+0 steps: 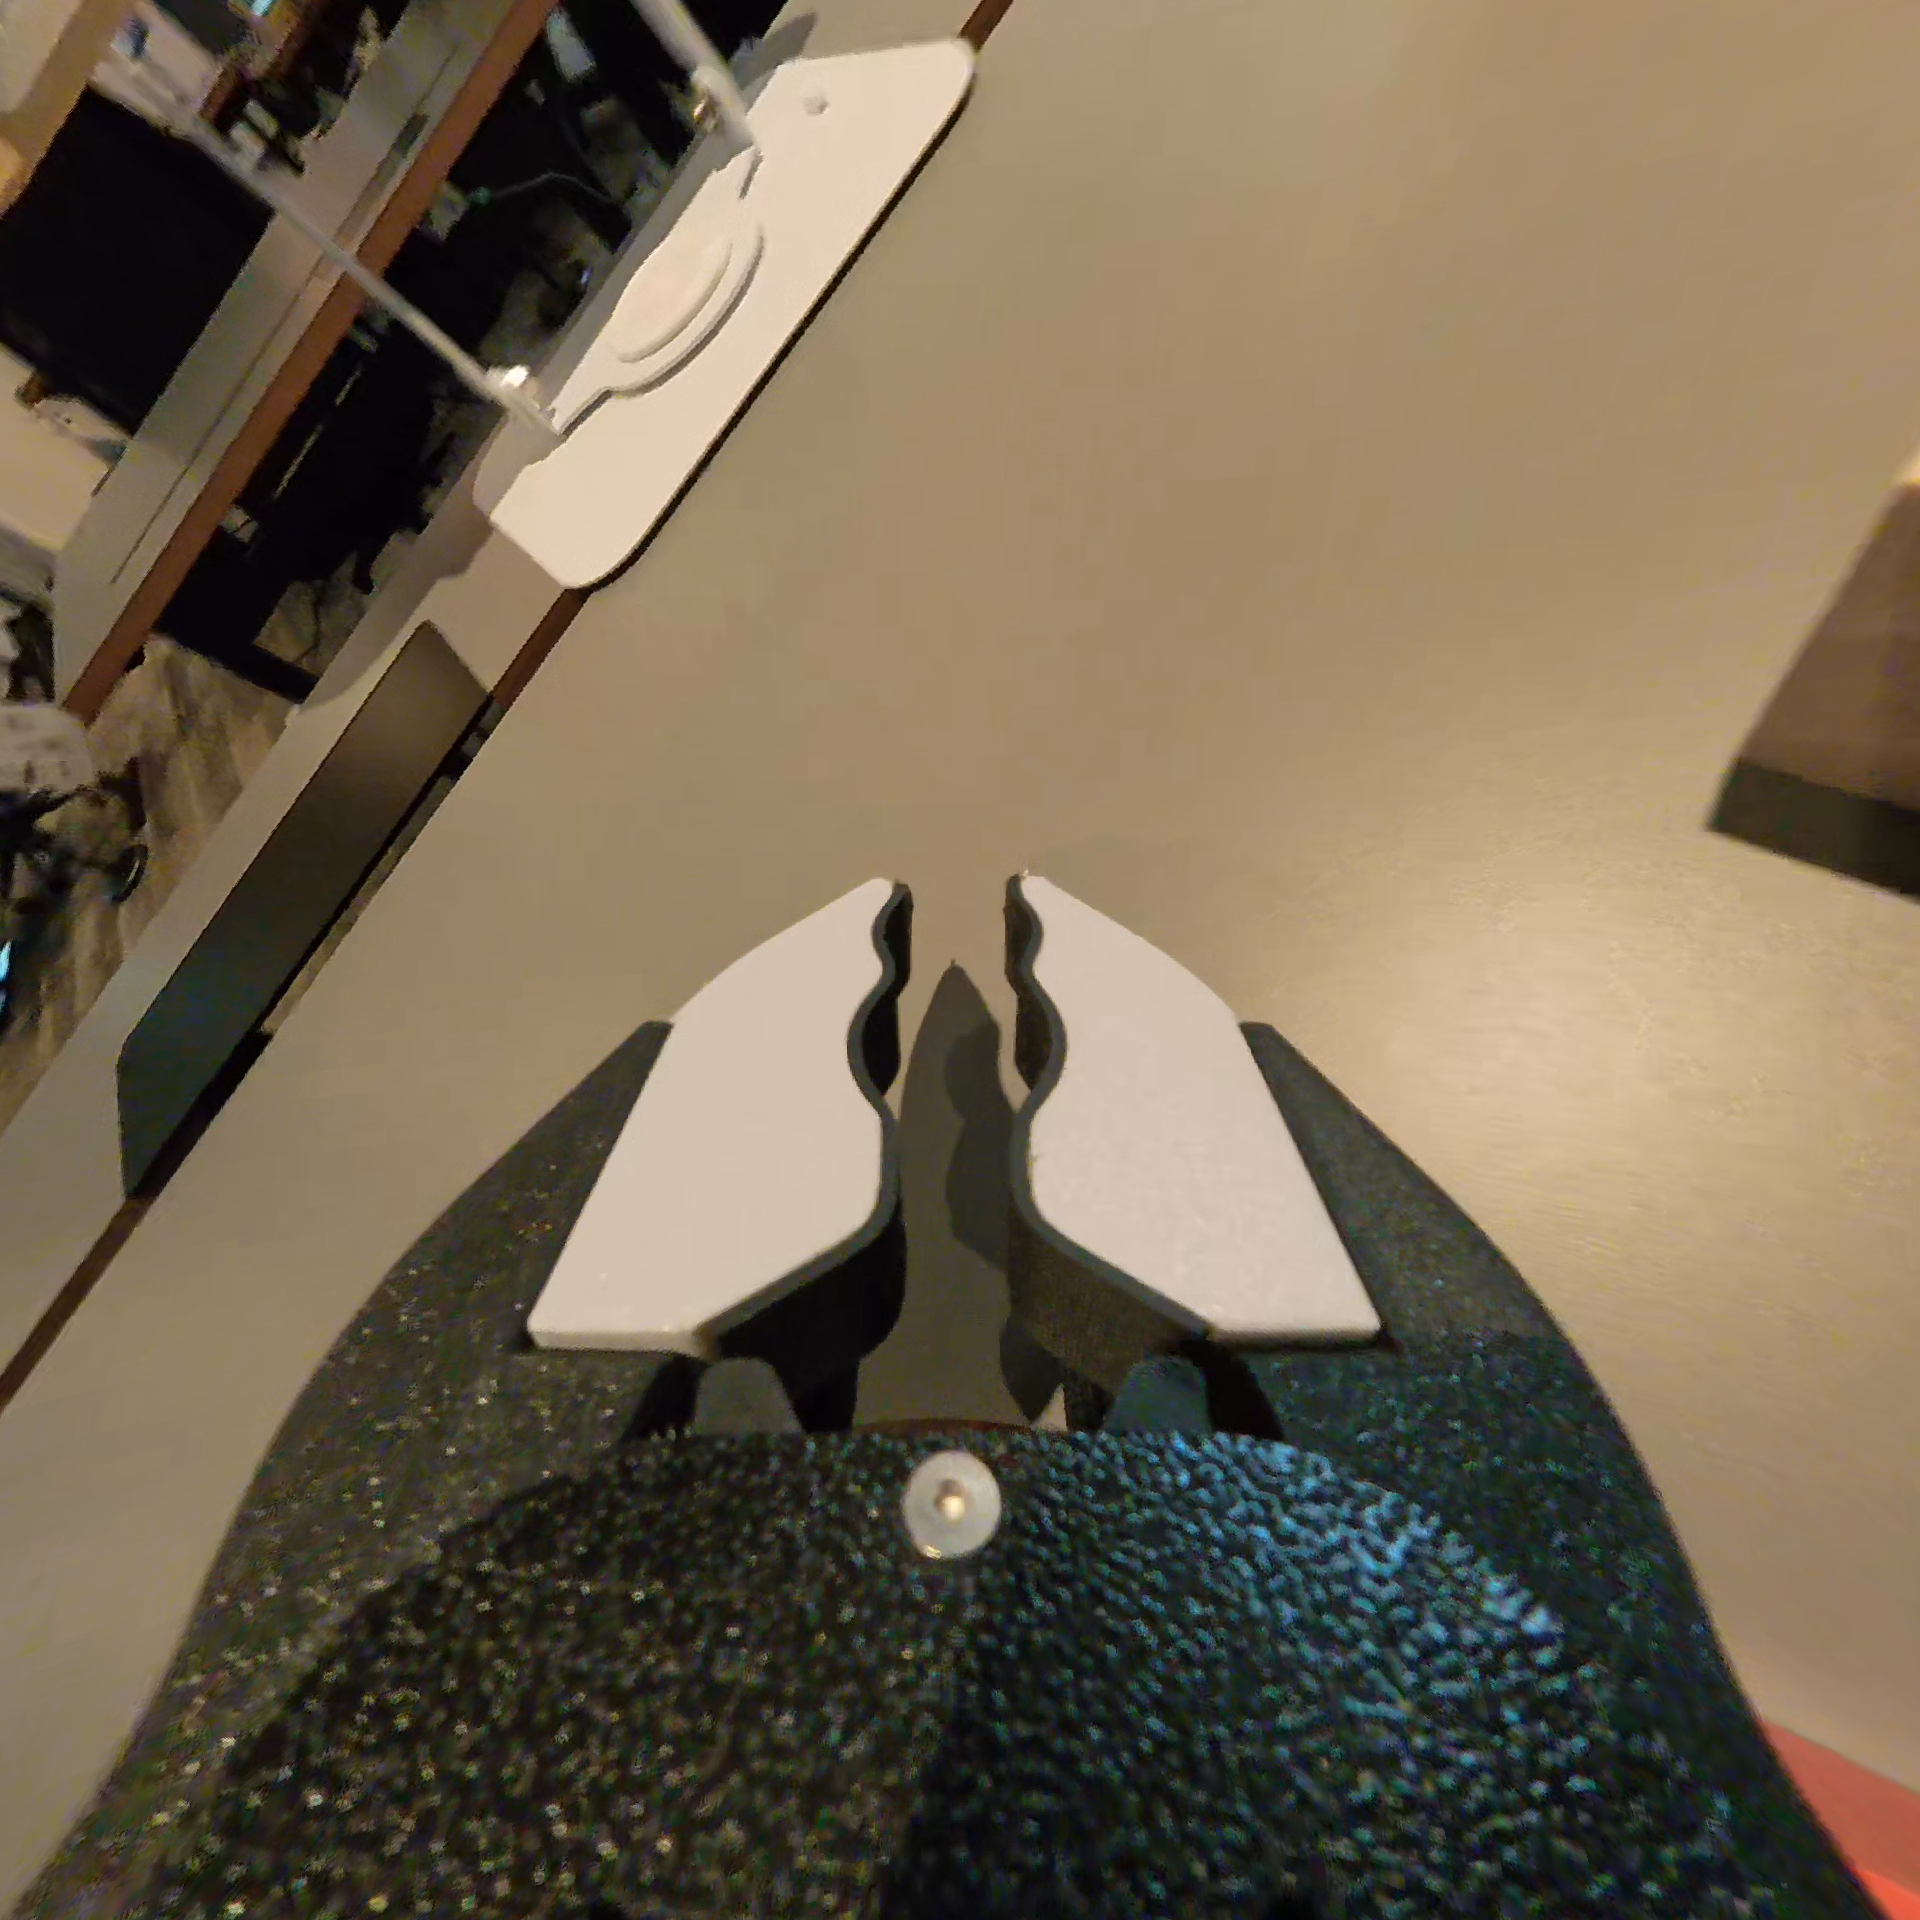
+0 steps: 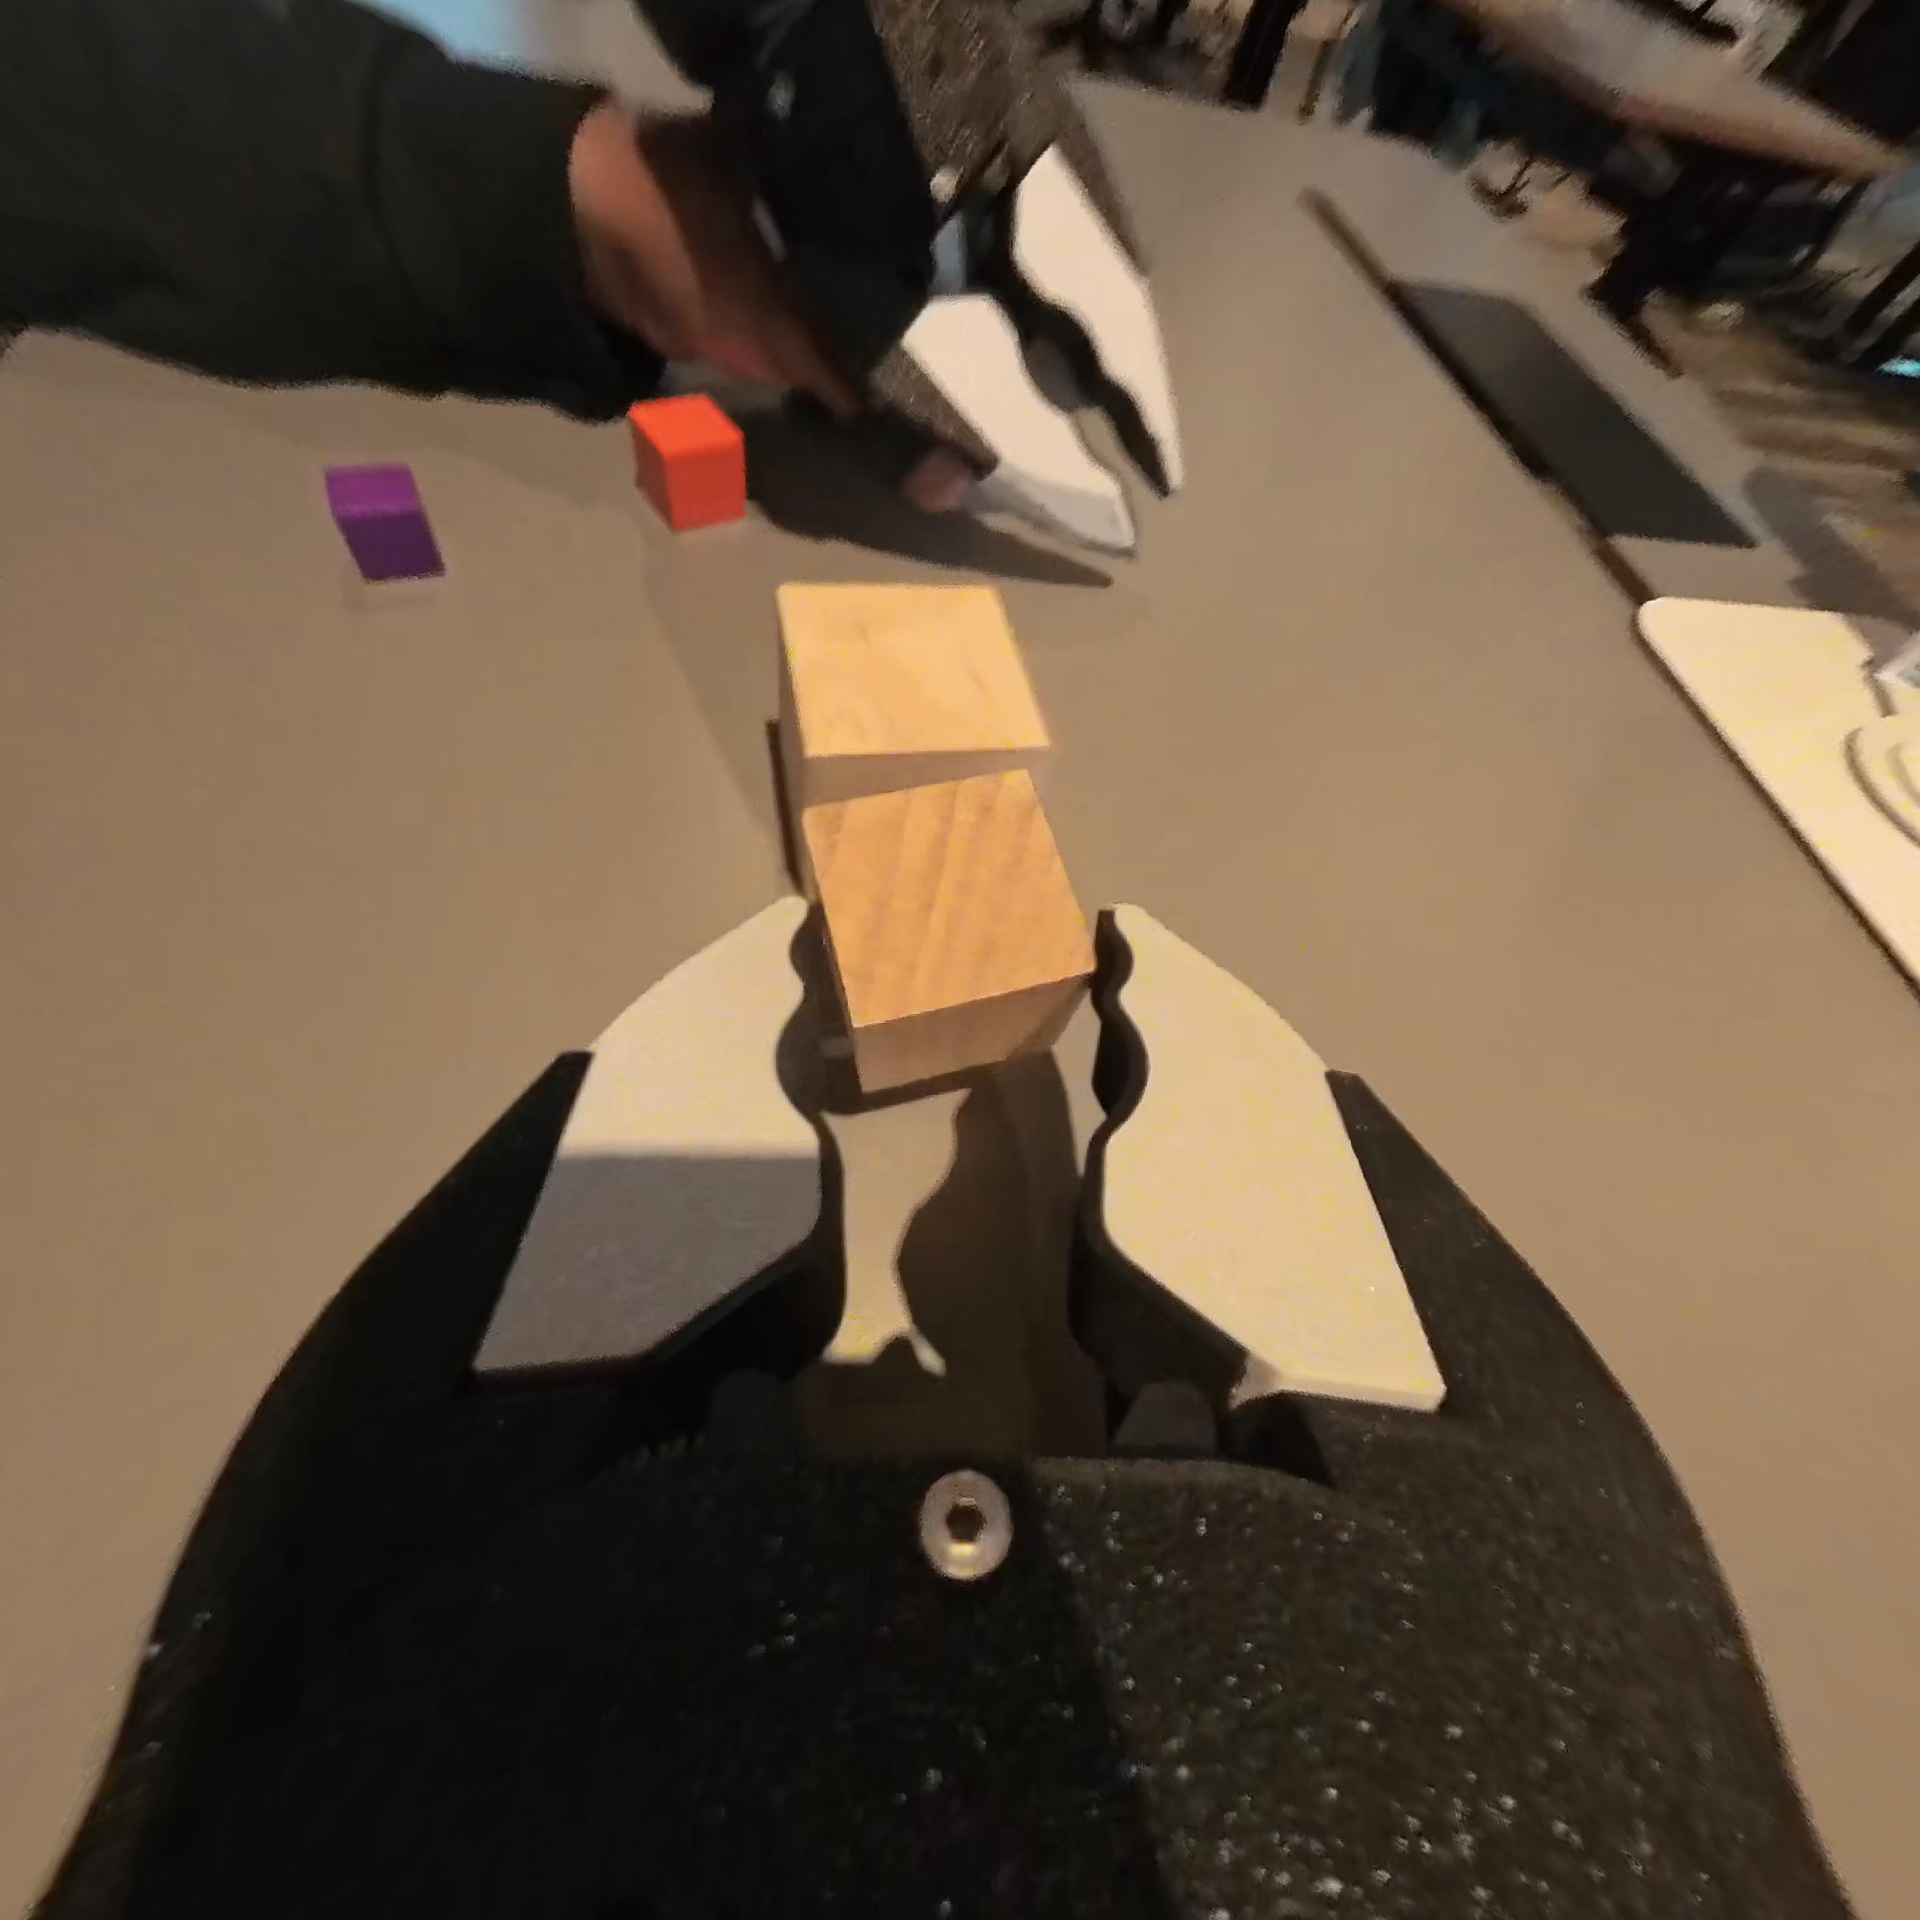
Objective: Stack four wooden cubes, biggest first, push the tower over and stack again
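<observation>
In the right wrist view my right gripper (image 2: 953, 920) is shut on a smaller plain wooden cube (image 2: 935, 883), held tilted between its fingertips. Just beyond it a larger plain wooden cube (image 2: 904, 665) stands on the grey table; whether the two touch I cannot tell. An orange-red cube (image 2: 691, 457) and a purple cube (image 2: 382, 520) sit farther back on the left. My left gripper (image 2: 1138, 509), held by a hand, hovers low behind the large cube. In the left wrist view it (image 1: 958, 894) is empty, its jaws almost together. A wooden cube (image 1: 1860, 675) shows at the right edge.
A white board (image 2: 1787, 707) lies at the right, also in the left wrist view (image 1: 727, 312). A black strip (image 2: 1558, 416) lies along the table's far edge. A dark sleeve (image 2: 260, 177) reaches over the back left. A red-orange shape (image 1: 1839, 1808) shows in the bottom right corner. Left tips to right tips: about 20 cm.
</observation>
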